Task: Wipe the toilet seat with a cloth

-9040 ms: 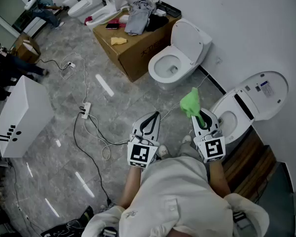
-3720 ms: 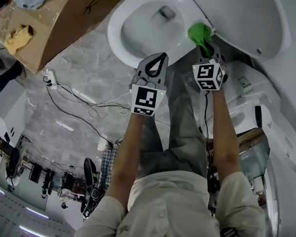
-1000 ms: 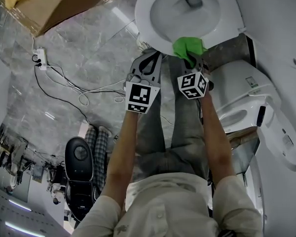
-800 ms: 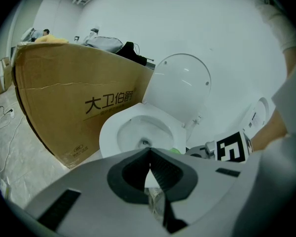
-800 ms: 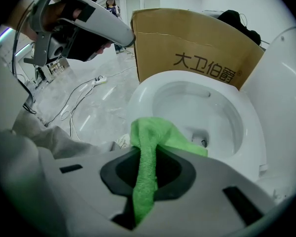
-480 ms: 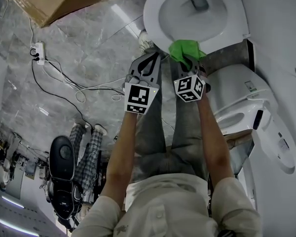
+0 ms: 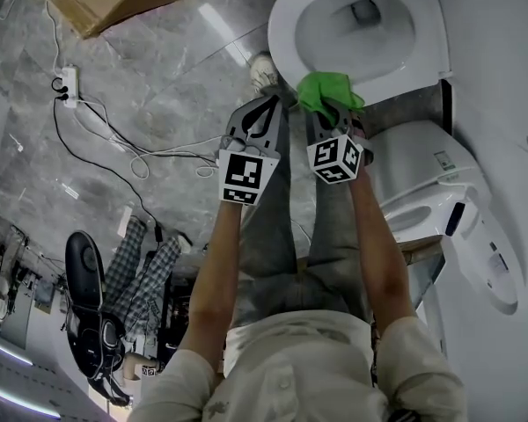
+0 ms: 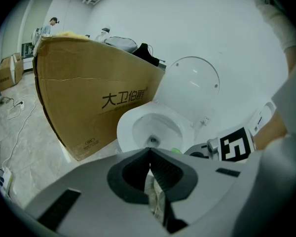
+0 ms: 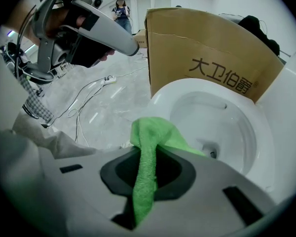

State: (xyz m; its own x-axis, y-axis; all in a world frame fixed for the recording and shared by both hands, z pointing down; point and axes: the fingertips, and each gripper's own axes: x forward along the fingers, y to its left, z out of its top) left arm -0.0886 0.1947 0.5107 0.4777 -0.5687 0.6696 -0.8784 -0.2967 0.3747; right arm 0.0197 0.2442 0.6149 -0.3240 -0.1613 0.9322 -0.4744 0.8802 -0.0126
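Grey marble floor (image 7: 158, 77), loose cables (image 7: 123, 148) trailing across it. We note the left hand-held gripper (image 8: 149, 154) clenched on nothing, a cardboard box (image 8: 89, 98) ahead of it to its left. Just to its right, the right hand-held gripper (image 9: 148, 157) grasps a green cloth (image 9: 150, 132), bunched ahead of its jaws at the near rim of the toilet seat (image 9: 163, 95). We cannot confirm contact. Beyond the bowl the lid (image 8: 192, 88) stands raised.

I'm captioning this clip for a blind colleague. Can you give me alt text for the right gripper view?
The right gripper is shut on a green cloth, just before an open white toilet bowl. A large cardboard box stands behind it, and the left gripper shows at upper left over a grey floor.
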